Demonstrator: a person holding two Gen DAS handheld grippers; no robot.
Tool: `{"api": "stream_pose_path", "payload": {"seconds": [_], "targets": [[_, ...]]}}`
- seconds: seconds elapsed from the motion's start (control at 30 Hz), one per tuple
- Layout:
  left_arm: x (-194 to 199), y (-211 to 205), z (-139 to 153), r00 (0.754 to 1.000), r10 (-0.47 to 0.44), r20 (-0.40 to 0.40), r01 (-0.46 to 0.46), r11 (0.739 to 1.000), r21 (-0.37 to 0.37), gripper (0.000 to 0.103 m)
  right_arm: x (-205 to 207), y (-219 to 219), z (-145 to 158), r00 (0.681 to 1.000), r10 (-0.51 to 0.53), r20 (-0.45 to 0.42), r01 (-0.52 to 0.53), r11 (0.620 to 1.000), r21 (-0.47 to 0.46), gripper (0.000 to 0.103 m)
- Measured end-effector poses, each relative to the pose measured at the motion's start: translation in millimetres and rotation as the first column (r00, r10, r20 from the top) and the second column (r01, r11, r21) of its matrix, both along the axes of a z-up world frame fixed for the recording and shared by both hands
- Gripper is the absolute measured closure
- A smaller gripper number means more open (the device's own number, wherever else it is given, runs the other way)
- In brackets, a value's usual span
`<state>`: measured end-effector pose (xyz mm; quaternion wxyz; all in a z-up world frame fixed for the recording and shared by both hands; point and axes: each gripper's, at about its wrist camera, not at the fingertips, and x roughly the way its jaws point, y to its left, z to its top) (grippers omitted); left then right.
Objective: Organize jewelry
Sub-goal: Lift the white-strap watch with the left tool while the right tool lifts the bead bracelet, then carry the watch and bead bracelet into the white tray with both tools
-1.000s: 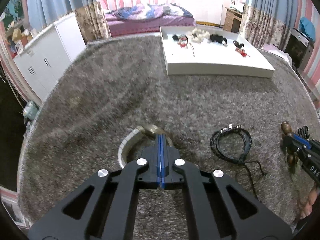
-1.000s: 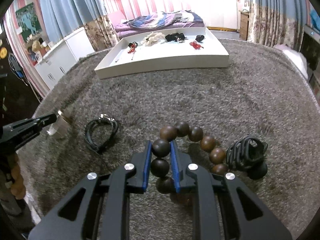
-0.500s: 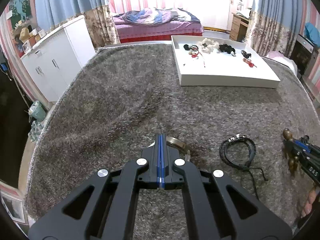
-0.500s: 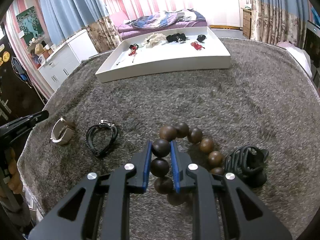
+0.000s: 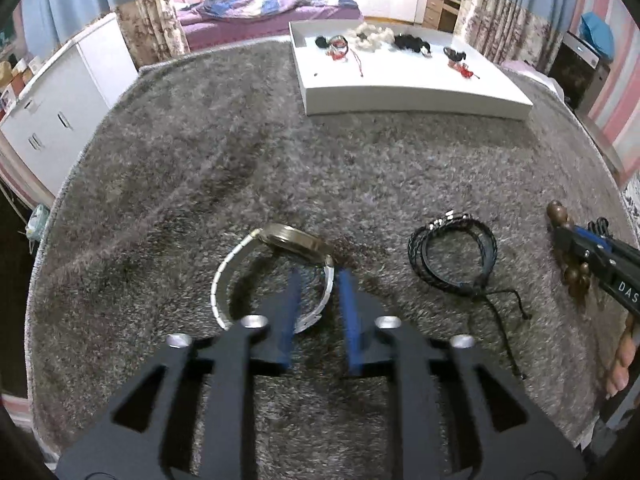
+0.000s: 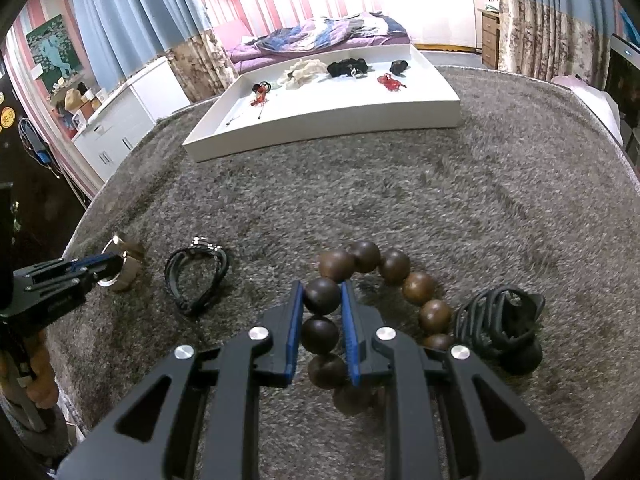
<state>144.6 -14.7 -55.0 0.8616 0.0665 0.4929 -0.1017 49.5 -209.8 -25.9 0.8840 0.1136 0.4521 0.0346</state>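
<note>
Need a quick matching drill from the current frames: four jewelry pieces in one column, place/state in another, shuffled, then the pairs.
Column 1:
1. wristwatch
2. wooden bead bracelet
3. black braided bracelet
4. red trinket

Column 2:
A. inside the white tray
B. clamped between the right gripper fingers
C. lying free on the carpet, no gripper at it
D. band between the open left gripper fingers

Pairs: 1-D, 2-B, 3-C, 4-A

Grey shag carpet (image 5: 224, 160) covers the worktop. Beyond it: bed with purple cover (image 6: 320, 38), white cabinet (image 5: 60, 112) at left, blue curtains (image 6: 132, 12), wooden drawers (image 5: 438, 10), framed picture (image 6: 56, 52) on striped wall.
</note>
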Motion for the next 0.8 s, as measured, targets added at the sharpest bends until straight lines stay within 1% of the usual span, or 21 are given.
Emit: {"api": "stream_pose_path", "payload": {"seconds": [0.1,0.17,0.2,0.23,0.27,0.33,0.5,0.6,0.8], "targets": [[3,-1,-5,1.0,0.0,-0.004,0.0,1.0,0.01,0.064,1,1,-2,1.0,-0.002,-0.006,0.002,1.0,0.001,0.084],[6,0,-9,1.0,-0.005,-0.03,0.005,1.0,-0.005,0.064,1,1,-3,1.0,-0.001,-0.008,0.001,1.0,0.0,0.084],[7,-1,-11,0.999,-0.01,-0.043,0.01,1.0,-0.01,0.067,1,1,-3,1.0,-0.002,-0.008,0.002,1.0,0.0,0.084],[10,-2,-15,0.998,-0.014,-0.064,0.013,1.0,-0.009,0.073,2,0,-4,1.0,-0.004,-0.008,0.004,1.0,0.001,0.084],[12,-2,-19,0.997,-0.009,-0.075,0.01,1.0,0.003,0.084,2,0,-4,1.0,-0.006,-0.008,0.006,1.0,0.001,0.084],[14,-3,-21,0.997,-0.011,-0.08,0.012,1.0,0.013,0.085,2,-1,-4,1.0,-0.009,-0.008,0.009,1.0,0.002,0.084],[15,-11,-20,0.996,-0.042,-0.083,0.047,0.997,0.056,0.1,2,-1,-4,1.0,-0.008,-0.01,0.008,1.0,-0.001,0.084],[13,-12,-16,0.997,-0.038,-0.068,0.043,0.997,0.071,0.102,2,-1,-4,1.0,-0.01,-0.008,0.01,1.0,-0.002,0.084],[9,0,3,1.0,0.003,-0.019,-0.002,1.0,0.025,0.102,1,-1,-1,1.0,-0.013,0.001,0.013,1.0,-0.008,0.084]]}}
